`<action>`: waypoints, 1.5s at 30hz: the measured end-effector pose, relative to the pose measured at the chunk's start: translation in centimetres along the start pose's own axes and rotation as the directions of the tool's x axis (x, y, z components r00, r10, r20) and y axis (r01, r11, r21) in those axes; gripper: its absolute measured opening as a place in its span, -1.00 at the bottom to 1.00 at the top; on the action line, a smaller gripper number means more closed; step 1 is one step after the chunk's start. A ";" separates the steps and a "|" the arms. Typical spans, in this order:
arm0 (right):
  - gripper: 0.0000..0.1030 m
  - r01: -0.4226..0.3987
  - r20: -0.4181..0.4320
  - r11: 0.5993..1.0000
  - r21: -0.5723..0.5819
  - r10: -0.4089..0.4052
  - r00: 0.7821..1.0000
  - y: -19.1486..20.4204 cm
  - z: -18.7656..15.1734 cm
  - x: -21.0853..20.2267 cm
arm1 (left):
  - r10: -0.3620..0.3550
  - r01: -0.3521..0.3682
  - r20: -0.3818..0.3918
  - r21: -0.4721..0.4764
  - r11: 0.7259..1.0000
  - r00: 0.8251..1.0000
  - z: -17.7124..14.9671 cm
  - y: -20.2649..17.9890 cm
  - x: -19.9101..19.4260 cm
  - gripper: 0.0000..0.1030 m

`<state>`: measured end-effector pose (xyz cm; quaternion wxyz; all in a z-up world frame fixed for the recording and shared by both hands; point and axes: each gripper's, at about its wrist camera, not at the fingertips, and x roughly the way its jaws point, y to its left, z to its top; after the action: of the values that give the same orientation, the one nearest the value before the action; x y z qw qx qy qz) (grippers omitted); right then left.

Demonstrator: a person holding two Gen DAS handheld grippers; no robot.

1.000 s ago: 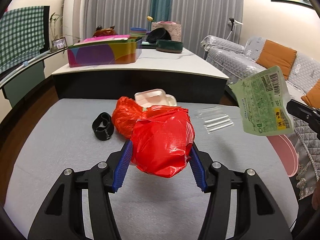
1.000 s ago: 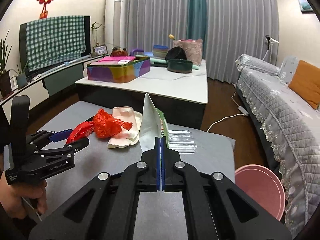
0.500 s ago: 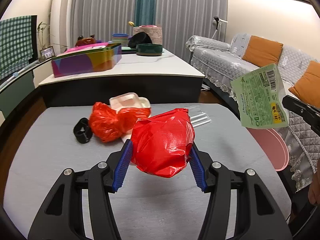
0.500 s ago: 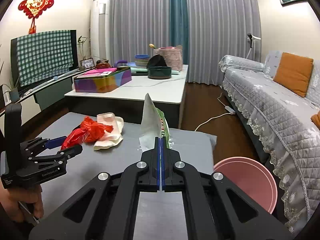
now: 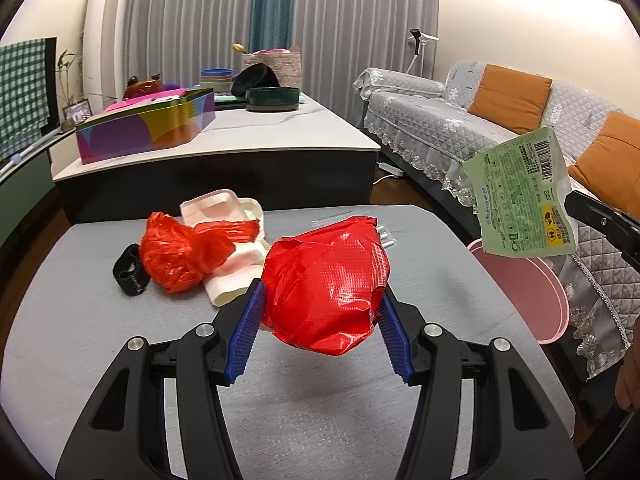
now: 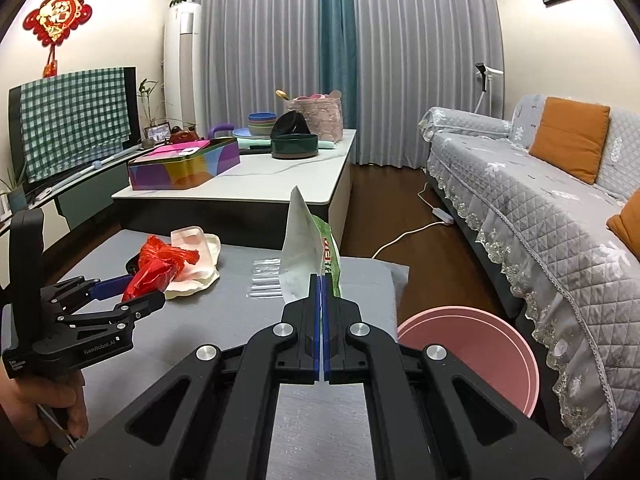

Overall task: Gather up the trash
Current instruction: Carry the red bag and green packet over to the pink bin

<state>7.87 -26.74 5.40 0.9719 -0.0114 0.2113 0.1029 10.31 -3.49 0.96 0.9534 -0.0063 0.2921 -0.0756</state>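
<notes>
You hold two pieces of trash, and neither is dropped yet. Your left gripper is closed on a crumpled red plastic bag, lifted above the grey tabletop. Your right gripper is fully closed on a flat green and white snack wrapper, which stands upright above its fingers. The round pink bin waits on the floor, to the lower right of the right gripper, and it looks empty as far as I can see. Ahead of the left gripper remain a second red plastic bag, a white foam food tray, a black strap and some clear plastic straws.
</notes>
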 end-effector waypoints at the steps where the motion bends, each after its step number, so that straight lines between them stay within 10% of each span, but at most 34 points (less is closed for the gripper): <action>1: -0.99 0.003 0.002 1.000 0.000 -0.003 1.000 -0.1 0.0 -0.1 | -0.002 0.002 0.000 0.000 1.000 1.000 0.0 0.0 0.1 0.06; 22: -0.98 0.072 0.027 0.995 0.075 -0.074 0.997 -4.7 0.3 -1.6 | -0.057 0.057 0.000 0.030 0.998 0.998 0.4 -3.3 0.8 0.06; 45: -0.98 0.223 0.027 0.951 0.212 -0.234 0.972 -15.7 -0.2 -4.0 | -0.241 0.240 -0.013 0.162 0.957 0.970 3.8 -15.7 4.2 0.06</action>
<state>7.44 -42.89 6.55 0.9783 0.0686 0.1927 -0.0326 13.70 -19.72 2.65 0.9355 0.0357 0.2785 -0.2146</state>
